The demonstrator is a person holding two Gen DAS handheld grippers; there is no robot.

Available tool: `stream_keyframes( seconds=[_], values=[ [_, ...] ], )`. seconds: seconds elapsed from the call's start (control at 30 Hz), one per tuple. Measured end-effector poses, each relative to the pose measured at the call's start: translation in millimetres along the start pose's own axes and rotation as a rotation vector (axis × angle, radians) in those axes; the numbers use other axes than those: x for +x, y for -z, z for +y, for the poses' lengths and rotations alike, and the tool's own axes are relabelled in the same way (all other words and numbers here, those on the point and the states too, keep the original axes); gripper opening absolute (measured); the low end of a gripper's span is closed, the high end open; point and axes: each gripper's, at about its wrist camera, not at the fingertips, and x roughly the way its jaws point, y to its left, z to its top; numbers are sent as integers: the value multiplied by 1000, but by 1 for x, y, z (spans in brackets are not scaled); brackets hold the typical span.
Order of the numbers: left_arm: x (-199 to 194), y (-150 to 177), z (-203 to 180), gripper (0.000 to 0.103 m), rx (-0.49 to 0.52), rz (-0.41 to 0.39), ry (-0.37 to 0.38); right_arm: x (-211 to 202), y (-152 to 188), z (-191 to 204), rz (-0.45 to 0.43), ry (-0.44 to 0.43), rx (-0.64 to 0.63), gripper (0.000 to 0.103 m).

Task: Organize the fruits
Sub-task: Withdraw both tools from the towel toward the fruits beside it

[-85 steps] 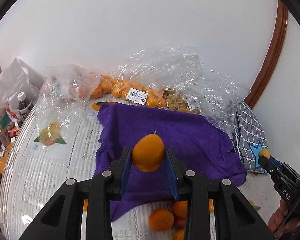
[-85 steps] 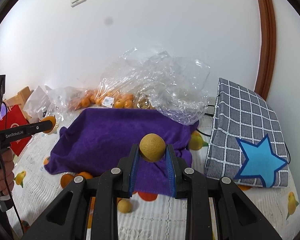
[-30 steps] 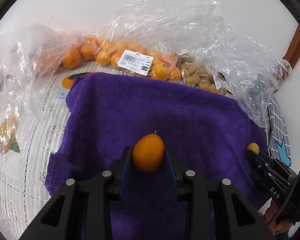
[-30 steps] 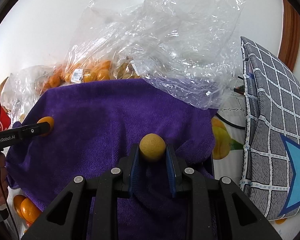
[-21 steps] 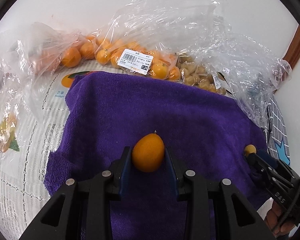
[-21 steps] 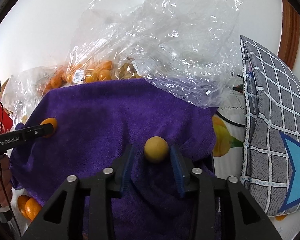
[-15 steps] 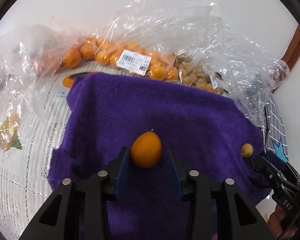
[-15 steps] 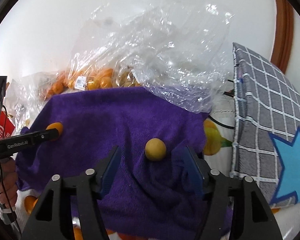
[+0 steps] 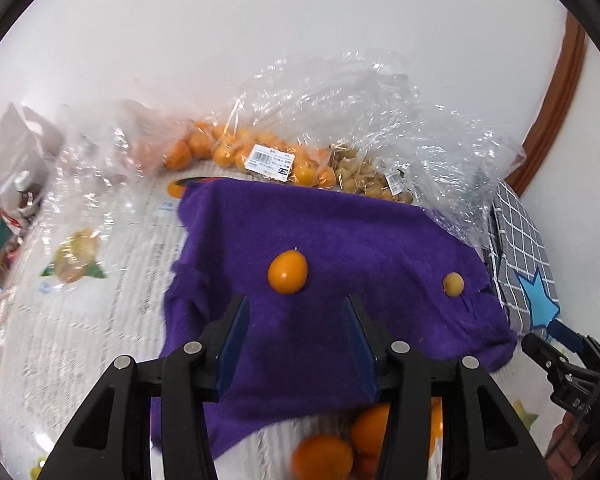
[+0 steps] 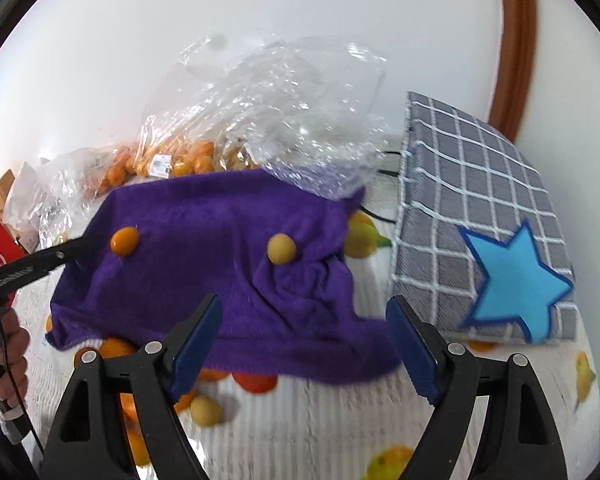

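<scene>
A purple towel lies spread on the table. An orange oval fruit rests on its left part and a small yellow round fruit on its right part. My left gripper is open and empty, drawn back just short of the orange fruit. My right gripper is wide open and empty, drawn back from the yellow fruit. Several loose oranges lie by the towel's near edge.
Clear plastic bags of oranges and small tan fruits lie behind the towel by the wall. A grey checked cushion with a blue star stands at the right. Bags and clutter sit at the far left.
Both grippers opened, left their fruits on the towel, and pulled back and up. The right one released first, then the left.
</scene>
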Motion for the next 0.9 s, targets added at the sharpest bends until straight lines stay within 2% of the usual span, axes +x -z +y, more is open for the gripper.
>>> stream_keyframes(
  seconds=[0.17,0.43,0.67,0.73,0.8,0.9],
  values=[
    [-27,14,1,46,-10,-24,0,-18,15,-3,8,65,0,86],
    [-61,36,-8,46,-20,-32,49,-49,37,-21,-42,41,43,86],
    [-85,49,-22,46,26,-53,30,-68,54,-34,-83,32,42,86],
    [-89,51,-22,46,27,-58,26,-72,59,-36,-94,3,27,86],
    [-93,54,-23,46,30,-62,22,-74,62,-38,-85,-35,31,86],
    [-97,58,-24,46,43,-66,6,-73,68,-38,-72,-37,45,86]
  ],
)
